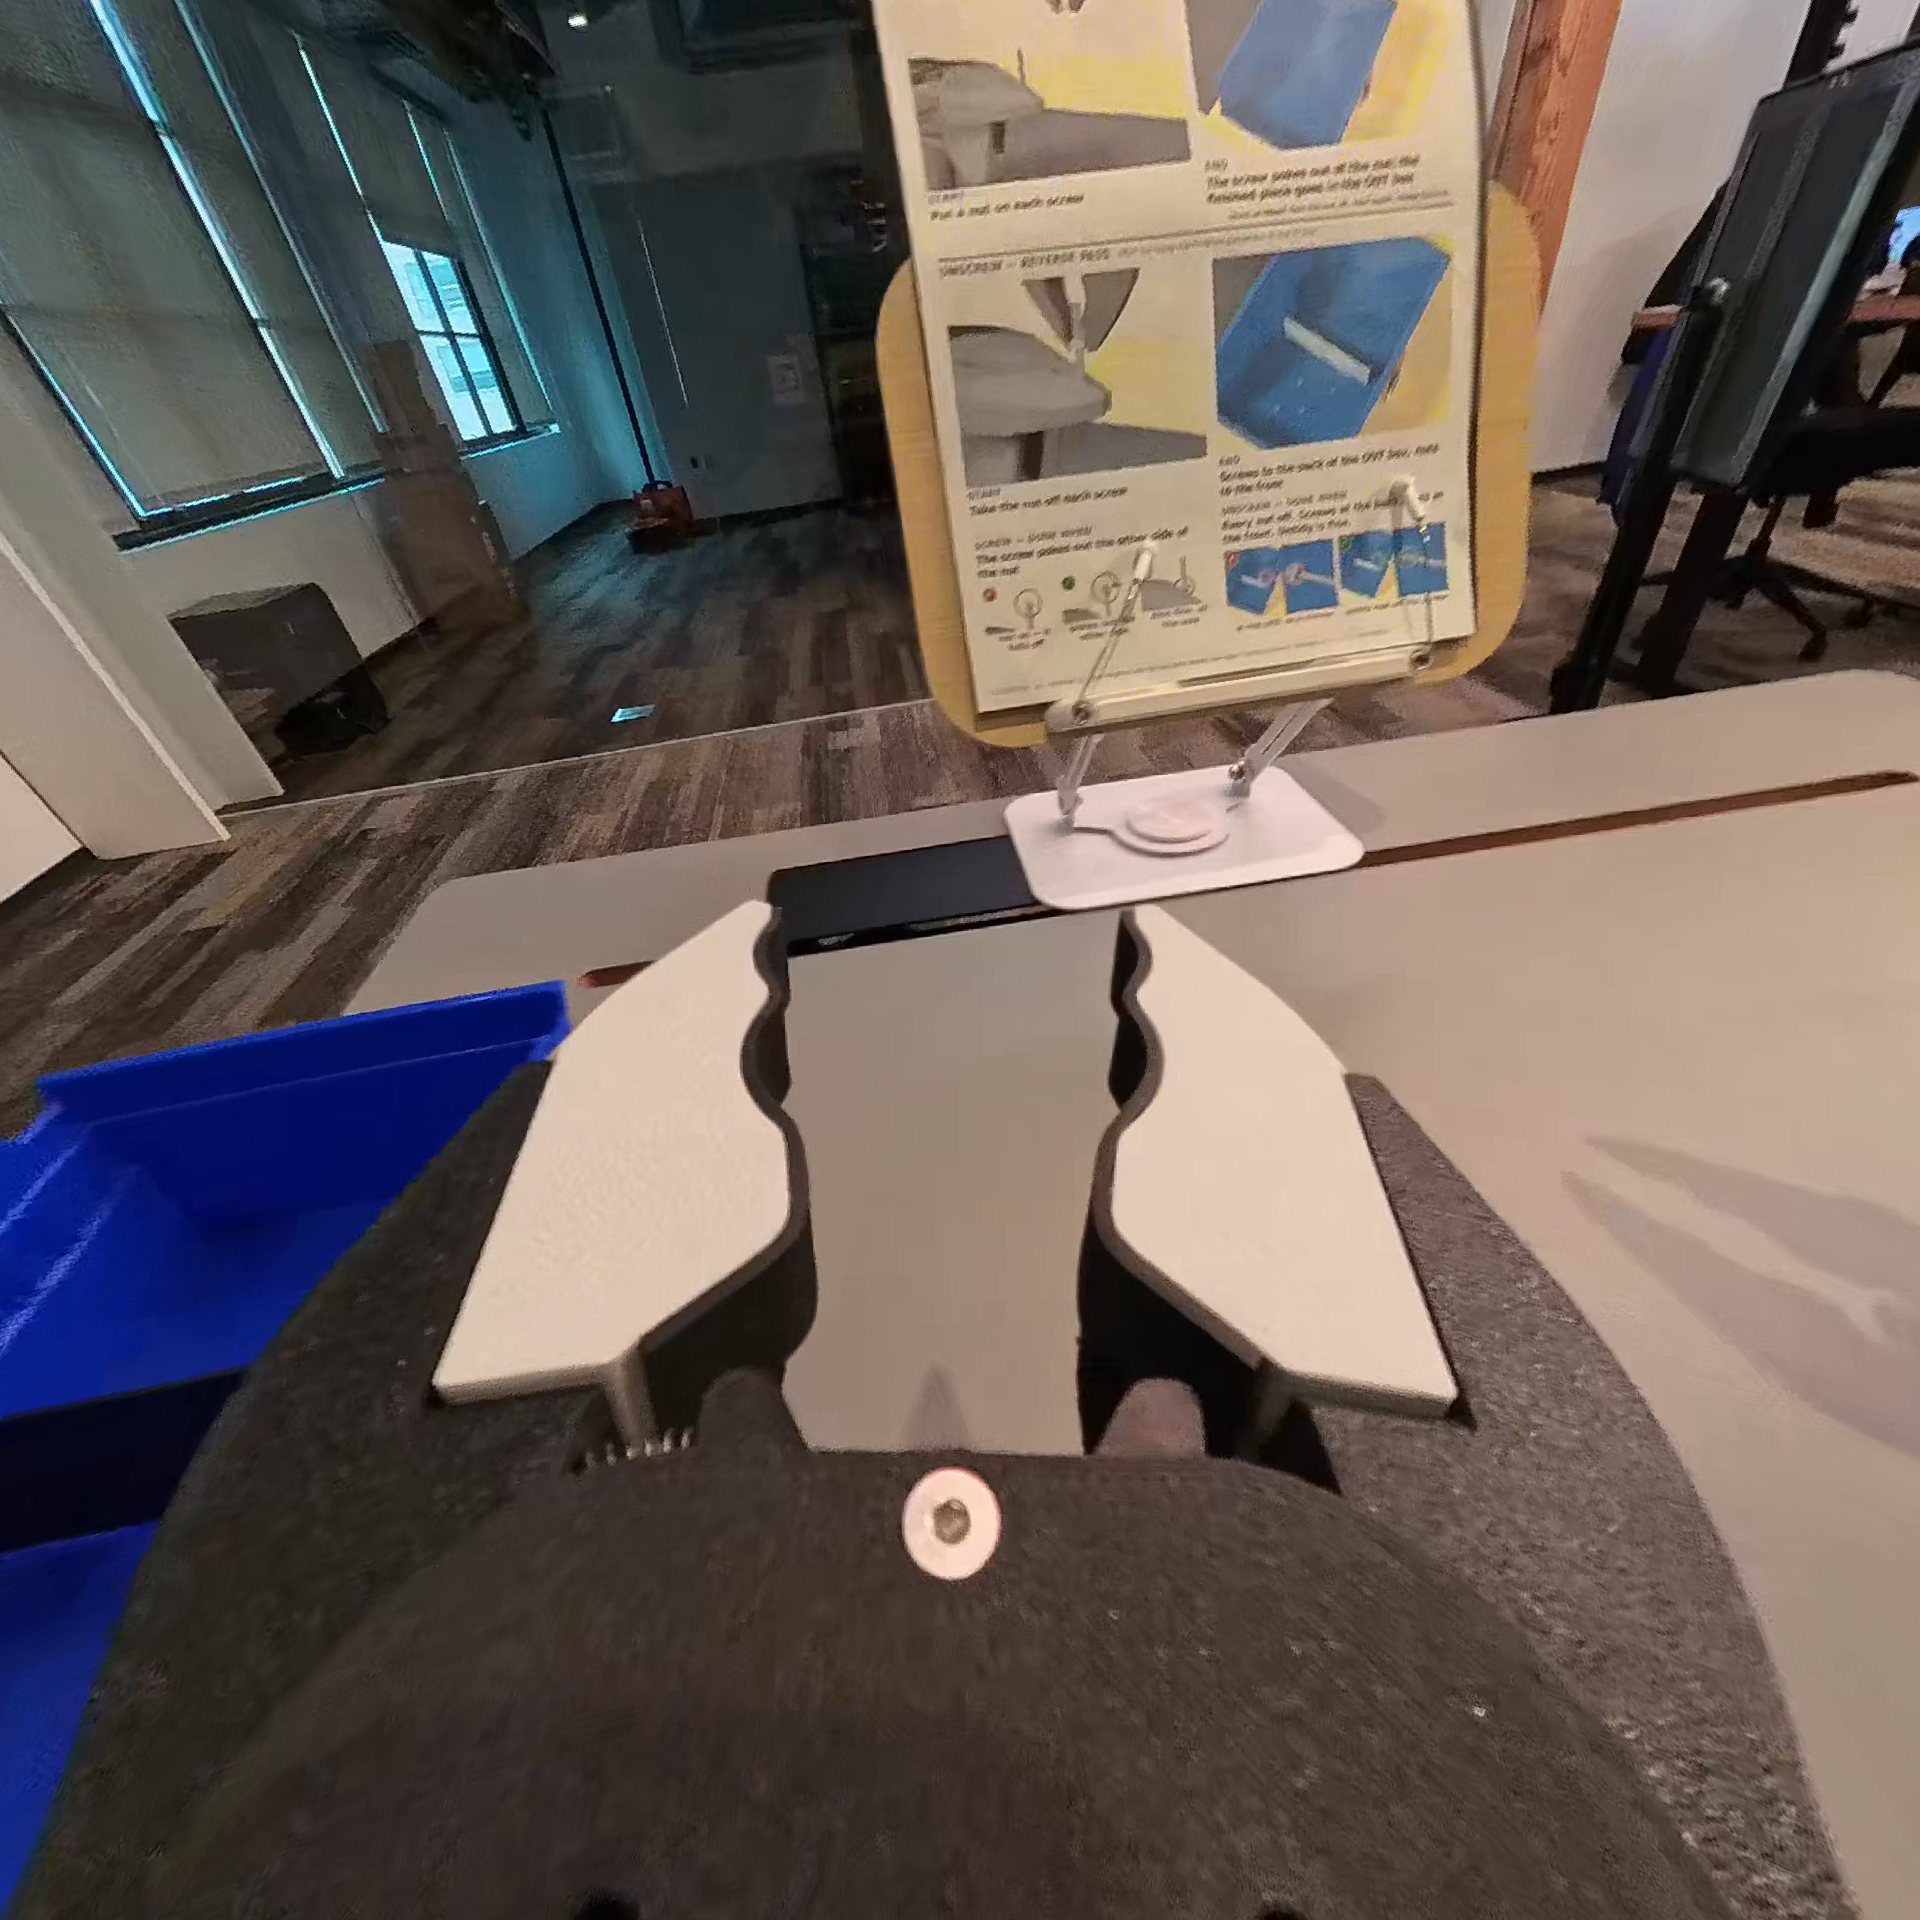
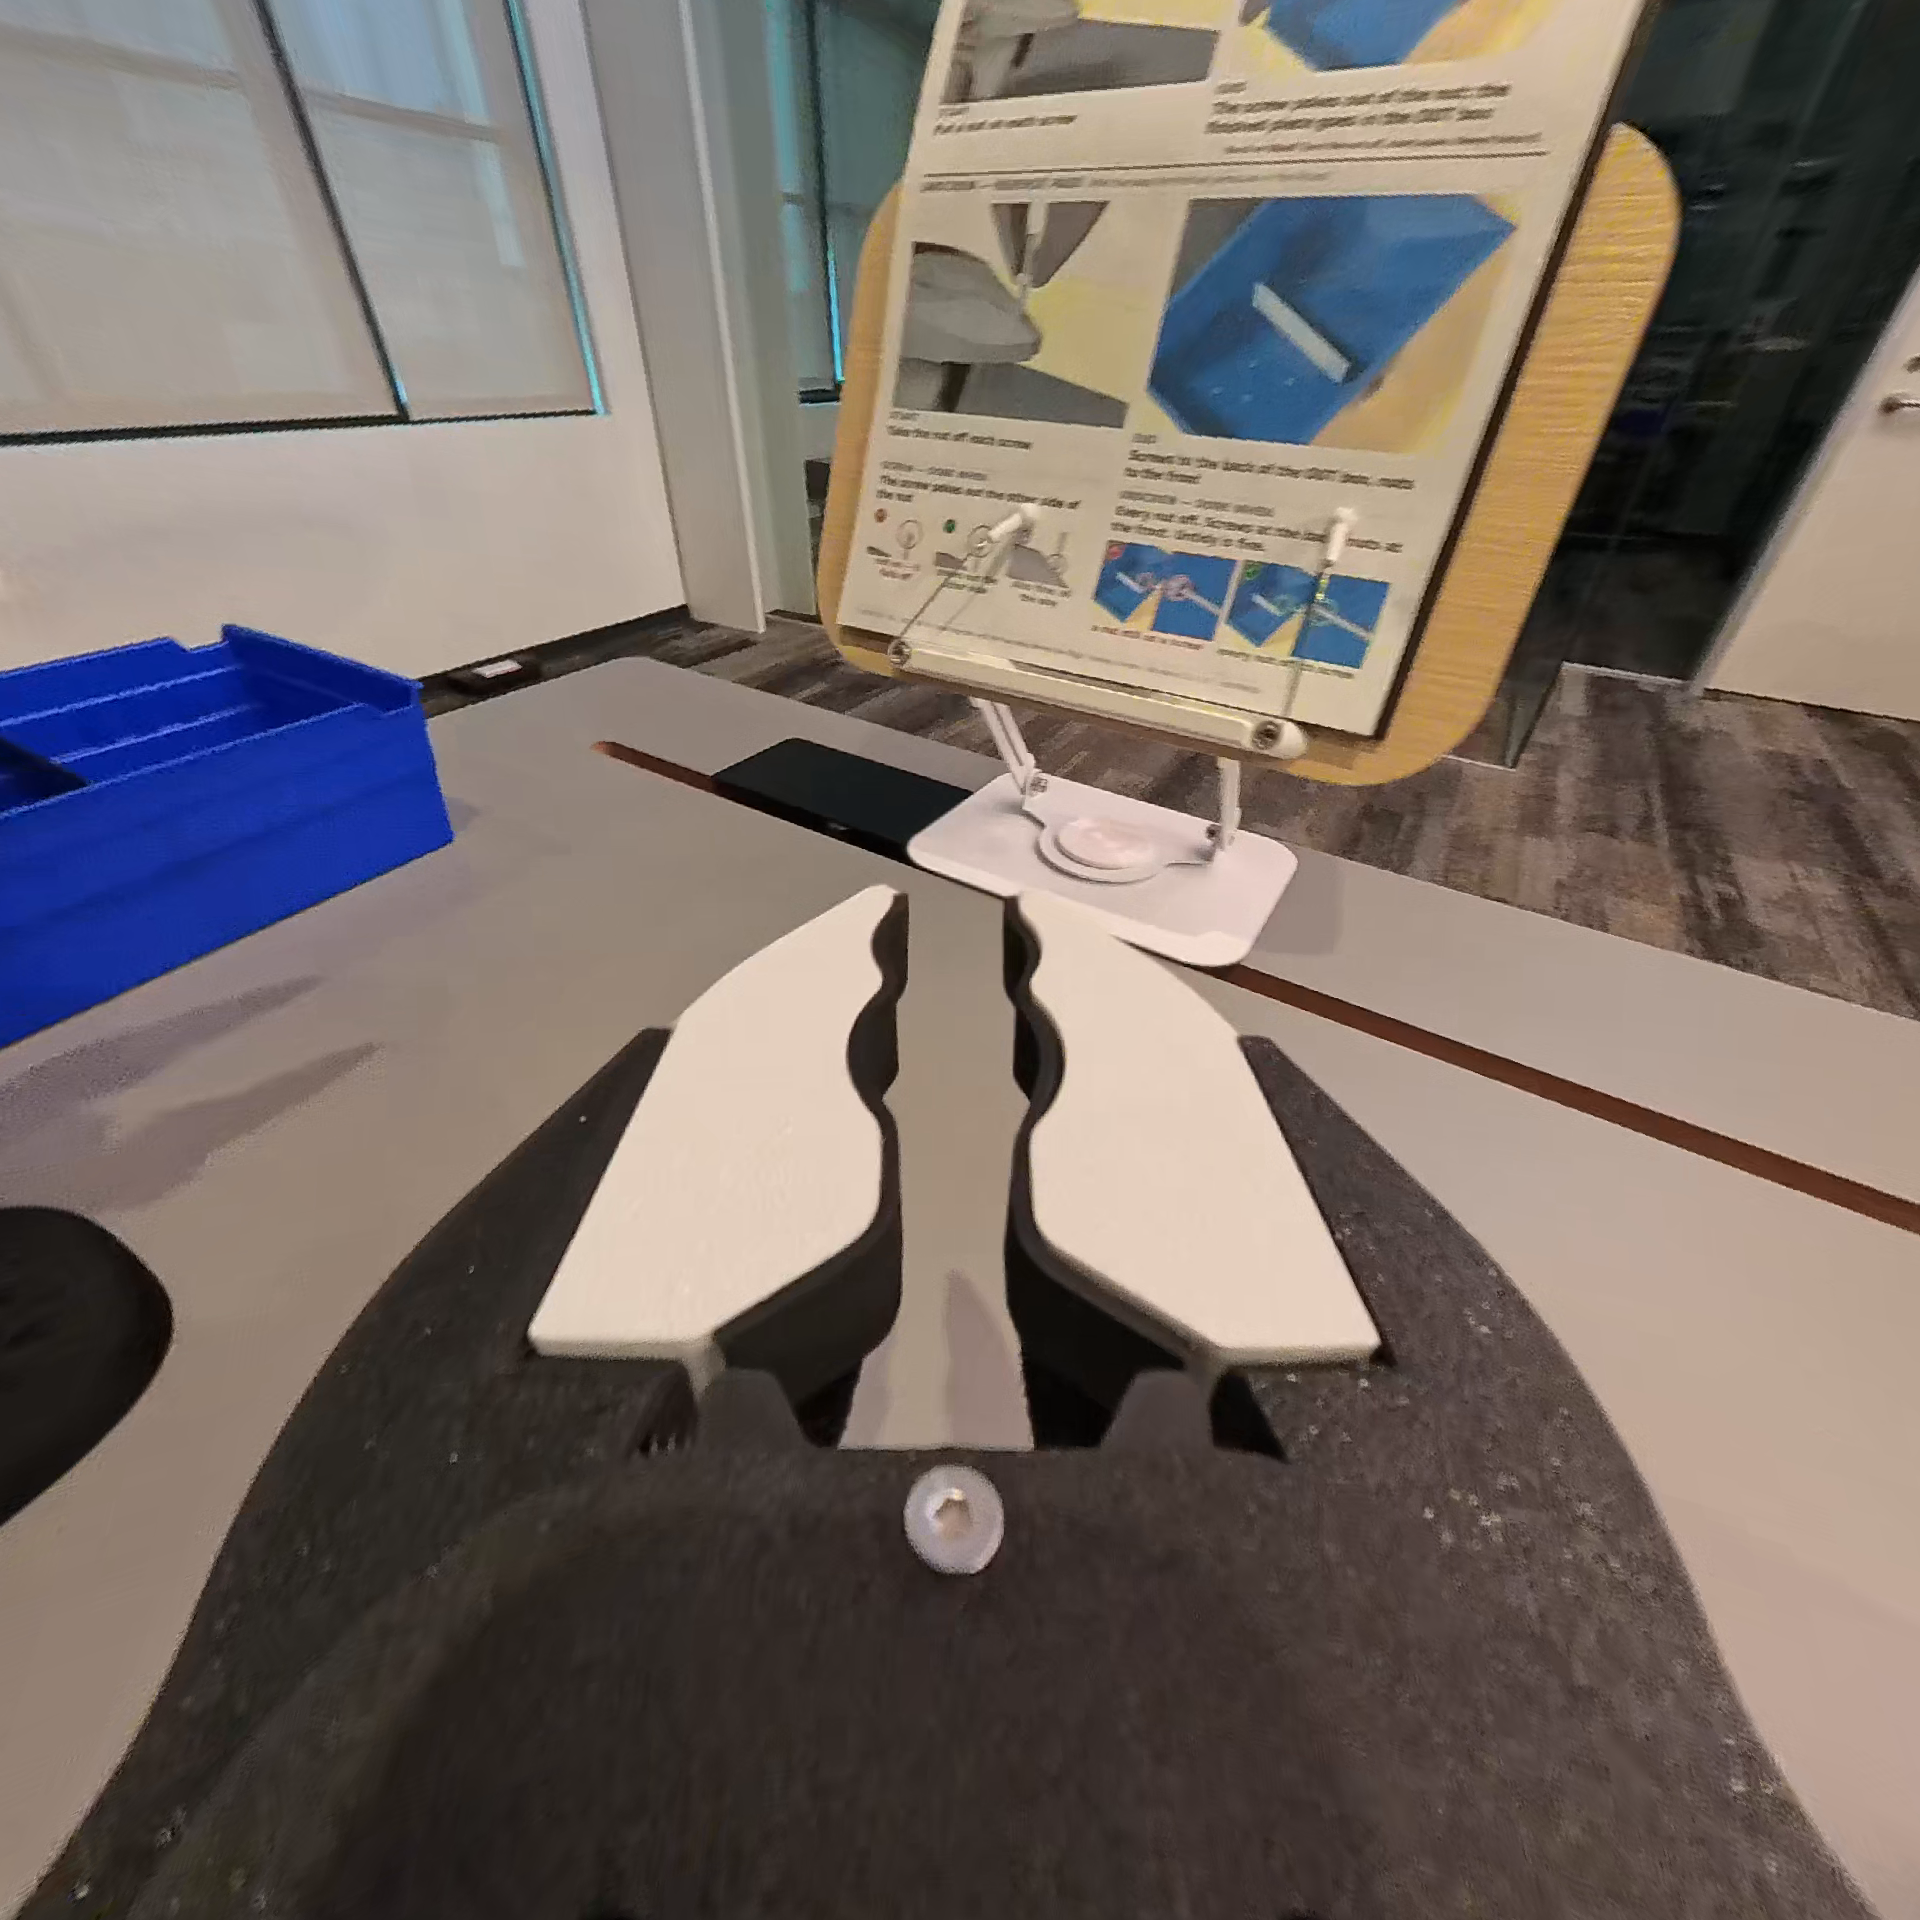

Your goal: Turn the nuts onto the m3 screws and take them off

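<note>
**Kid:** Where were the nuts and the little screws?

**Me:** I could not see a single one. They may have been down in the blue bin [image 2: 208,769], but I could only see its walls and the low walls inside it, not the bottom. In my left view the bin sat just beside my left tongs [image 1: 945,935], on their left.

**Kid:** Were your tongs holding anything?

**Me:** No. The left tongs were wide apart with nothing in them. The right tongs [image 2: 951,920] had a thin gap between them, so not shut, and they were empty too. Both hung over the bare grey tabletop [image 2: 1558,1299].

**Kid:** What was that big board?

**Me:** A paper sheet [image 1: 1195,364] with pictures, on a white stand [image 1: 1184,831], at the far side of the tabletop. It just stood there.

**Kid:** Would the screws be hard to pick up?

**Me:** I thought so. Screws like that are tiny, light, hard and smooth, so they could slip or roll away. My guess was to pinch a screw across its thin body with the very tips of one pair of tongs, and hold the nut by its flat sides with the other. They would not break, but they could pop out and get lost.
</note>
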### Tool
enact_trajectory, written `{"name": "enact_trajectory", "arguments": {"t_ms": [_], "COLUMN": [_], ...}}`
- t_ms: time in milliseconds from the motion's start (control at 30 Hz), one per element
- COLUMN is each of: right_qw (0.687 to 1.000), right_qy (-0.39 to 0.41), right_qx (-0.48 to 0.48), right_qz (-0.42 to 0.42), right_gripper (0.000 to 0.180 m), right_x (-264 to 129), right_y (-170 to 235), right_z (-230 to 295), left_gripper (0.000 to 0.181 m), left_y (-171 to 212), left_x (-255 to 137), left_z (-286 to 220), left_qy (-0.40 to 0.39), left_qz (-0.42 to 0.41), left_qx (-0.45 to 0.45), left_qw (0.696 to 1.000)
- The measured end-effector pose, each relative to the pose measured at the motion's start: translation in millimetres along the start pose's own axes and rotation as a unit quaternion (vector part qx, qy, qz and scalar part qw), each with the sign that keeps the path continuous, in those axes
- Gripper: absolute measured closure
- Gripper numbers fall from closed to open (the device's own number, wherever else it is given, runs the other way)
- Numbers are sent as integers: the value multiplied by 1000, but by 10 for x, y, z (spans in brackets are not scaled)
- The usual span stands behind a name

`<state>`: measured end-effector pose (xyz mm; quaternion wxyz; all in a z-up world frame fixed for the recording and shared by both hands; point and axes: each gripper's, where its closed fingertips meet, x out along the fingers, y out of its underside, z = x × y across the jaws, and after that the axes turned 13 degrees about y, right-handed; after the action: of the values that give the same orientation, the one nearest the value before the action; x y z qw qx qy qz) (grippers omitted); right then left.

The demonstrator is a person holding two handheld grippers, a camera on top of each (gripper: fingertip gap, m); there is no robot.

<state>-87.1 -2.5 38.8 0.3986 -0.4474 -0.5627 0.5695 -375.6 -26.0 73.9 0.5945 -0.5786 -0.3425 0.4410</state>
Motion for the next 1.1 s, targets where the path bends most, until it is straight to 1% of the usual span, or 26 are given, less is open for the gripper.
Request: {"name": "enact_trajectory", "arguments": {"t_ms": [67,133,267,333,400,467,533,600,633,667,767,867,967,1100], "right_qw": [1000,998,990,985,979,973,969,966,965,963,961,960,958,960], "right_qy": [-21,-54,-124,-157,-193,-221,-240,-248,-250,-252,-257,-257,-261,-248], "right_qx": [-10,-22,-61,-69,-65,-53,-53,-68,-77,-84,-94,-102,-106,-120], "right_qz": [3,11,17,24,28,25,26,34,37,38,36,38,46,45], "right_gripper": [166,166,165,165,165,165,165,164,163,162,161,160,158,156], "right_x": [52,89,96,90,84,90,113,152,169,184,217,251,276,317], "right_y": [-3,6,9,17,17,4,19,67,94,112,167,248,318,356], "right_z": [100,226,475,580,688,785,859,907,925,939,964,953,932,867], "left_gripper": [126,128,145,151,152,159,161,163,169,170,171,167,168,175], "left_y": [18,33,114,258,438,636,804,942,1005,1081,1368,1631,1775,1930], "left_x": [-121,-238,-408,-426,-402,-355,-277,-183,-133,-80,26,94,192,295], "left_z": [207,466,1125,1494,1793,2007,2115,2156,2193,2267,2438,2476,2418,2443], "left_qy": [11,25,58,65,82,107,142,177,183,172,137,116,124,110], "left_qz": [12,37,103,163,219,270,306,339,352,364,411,452,475,504], "left_qx": [-2,5,35,51,56,24,-37,-113,-141,-160,-187,-206,-243,-259], "left_qw": [1000,999,992,983,971,957,941,917,907,901,882,860,837,816]}}
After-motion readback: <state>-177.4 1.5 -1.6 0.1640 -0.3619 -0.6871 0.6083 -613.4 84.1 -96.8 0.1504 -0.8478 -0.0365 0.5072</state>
